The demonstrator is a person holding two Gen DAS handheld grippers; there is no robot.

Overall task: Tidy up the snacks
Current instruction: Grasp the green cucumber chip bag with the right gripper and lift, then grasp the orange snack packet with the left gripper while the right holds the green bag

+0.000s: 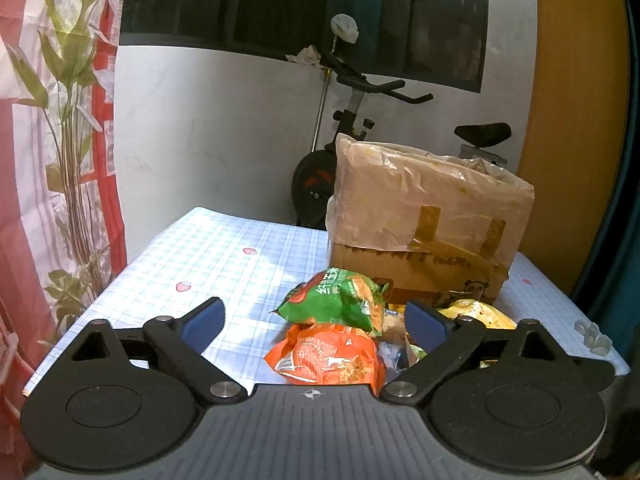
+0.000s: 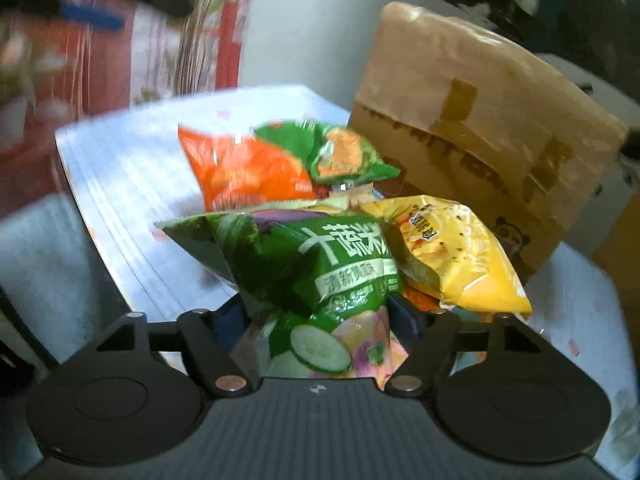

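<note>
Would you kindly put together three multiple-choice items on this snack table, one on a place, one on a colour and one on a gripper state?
1. Where does the cardboard box stand relative to the snack pile?
A. behind it on the table
B. on the floor
C. on top of the pile

2. What colour is the bag lying right in front of the green corn-snack bag in the left wrist view?
A. blue
B. orange
C. white

3. What is the right gripper doing?
A. hanging open over bare table
B. shut on the green cucumber bag
C. gripping the box

Answers: 1 A, the box rises behind the bags on the checked tablecloth. 2 B, the orange bag lies nearest the left gripper, which is open. 3 B, the bag is pinched between its fingers.
</note>
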